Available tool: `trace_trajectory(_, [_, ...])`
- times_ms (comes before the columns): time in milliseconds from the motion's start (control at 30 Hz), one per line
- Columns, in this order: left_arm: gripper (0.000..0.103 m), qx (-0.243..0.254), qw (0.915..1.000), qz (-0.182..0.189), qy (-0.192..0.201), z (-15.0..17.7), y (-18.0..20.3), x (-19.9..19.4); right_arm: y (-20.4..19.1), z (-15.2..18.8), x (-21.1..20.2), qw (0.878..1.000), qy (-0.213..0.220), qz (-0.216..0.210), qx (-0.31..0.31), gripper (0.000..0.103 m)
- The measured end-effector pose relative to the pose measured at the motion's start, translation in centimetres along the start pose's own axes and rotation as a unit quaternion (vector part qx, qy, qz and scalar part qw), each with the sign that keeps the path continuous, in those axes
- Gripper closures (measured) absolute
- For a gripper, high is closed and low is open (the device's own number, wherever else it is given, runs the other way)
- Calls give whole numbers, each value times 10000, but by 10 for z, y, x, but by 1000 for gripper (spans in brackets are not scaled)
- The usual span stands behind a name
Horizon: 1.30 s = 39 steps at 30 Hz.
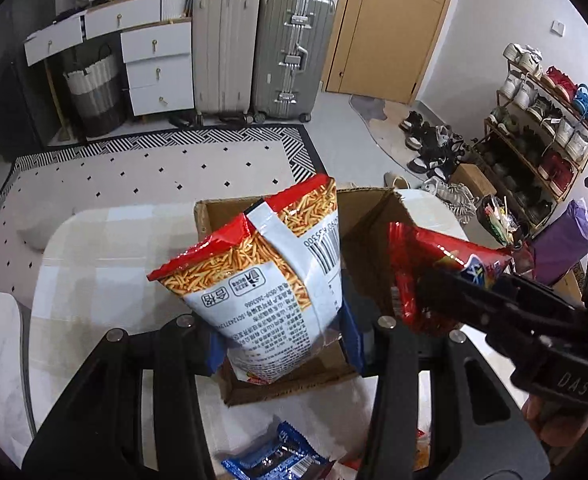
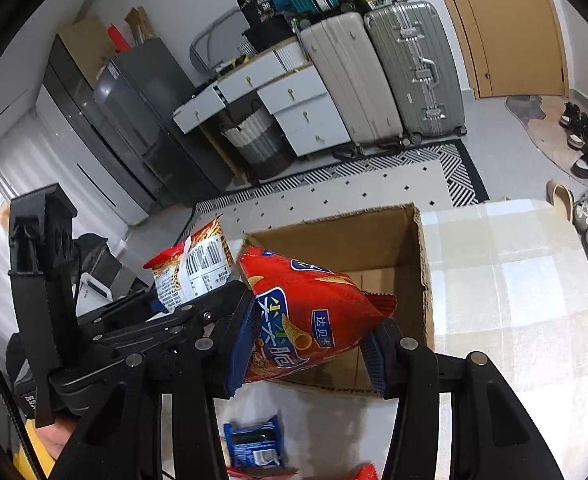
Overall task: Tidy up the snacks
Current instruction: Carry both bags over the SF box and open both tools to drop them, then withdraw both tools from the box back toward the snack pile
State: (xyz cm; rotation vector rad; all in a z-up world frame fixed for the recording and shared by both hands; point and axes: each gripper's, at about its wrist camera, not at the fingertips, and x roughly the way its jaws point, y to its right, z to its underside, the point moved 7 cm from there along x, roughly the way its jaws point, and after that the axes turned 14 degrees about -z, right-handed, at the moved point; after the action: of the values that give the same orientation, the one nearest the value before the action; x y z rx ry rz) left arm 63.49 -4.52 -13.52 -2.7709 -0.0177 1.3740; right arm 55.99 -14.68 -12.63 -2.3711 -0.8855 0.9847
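With both bags carried over the cardboard box [image 1: 369,216], the step in hand appears to be the delivery of two snacks at once into it. Left gripper [image 1: 286,344]: its blue pads are clamped on the lower end of the noodle-stick bag [image 1: 270,280], which stands up and away from the fingers with its printed back and barcode toward the camera; the open box lies directly beyond and beneath the fingertips. Right gripper [image 2: 305,348]: its blue ribbed pads pinch the red cone-snack bag [image 2: 305,304] across its lower half, the bag leaning forward over the near wall of the box, whose brown interior shows just beyond. In the left wrist view the right gripper enters from the right side, its bag close beside the noodle-stick bag but apart from it. Nearer than each gripper's fingers, a blue wrapped snack [image 2: 254,440] and scraps of red packaging lie on the pale checked table [image 2: 513,280], still unpacked. Judged next move: lower each bag past the box rim until it clears the walls, then part the pads to release; the two bags should go down side by side so that neither catches the other or the raised flap.
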Motion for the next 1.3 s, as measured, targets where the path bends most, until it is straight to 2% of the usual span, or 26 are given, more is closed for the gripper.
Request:
trace_trajectory(333, [59, 14, 9998, 90, -164, 6, 16, 41, 18, 4, 17, 9997, -126, 215, -7, 55])
trace_trajectory(633, [57, -40, 9998, 54, -182, 28, 19, 48, 22, 2, 23, 9994, -124, 302, -75, 54])
trace_trajectory(733, [51, -83, 9998, 36, -200, 36, 14, 44, 23, 4, 26, 9993, -162, 342, -56, 54])
trace_trajectory(867, [37, -120, 9995, -273, -74, 35, 1, 38, 25, 3, 28, 9992, -106, 387, -39, 54])
trace_trajectory(1000, [35, -239, 9996, -172, -8, 36, -8, 30, 28, 3, 30, 9990, -146, 424, -18, 54])
trace_trajectory(1100, [33, -246, 9994, -223, 33, 36, -10, 23, 27, 3, 32, 9987, -182, 473, -53, 52])
trace_trajectory(1200, [26, -201, 9991, -351, 137, 38, -14, 13, 29, 2, 33, 9988, -152, 466, -10, 52])
trace_trajectory(1300, [25, -143, 9990, -393, 160, 40, -17, 3, 27, 2, 33, 9985, -197, 507, -33, 52])
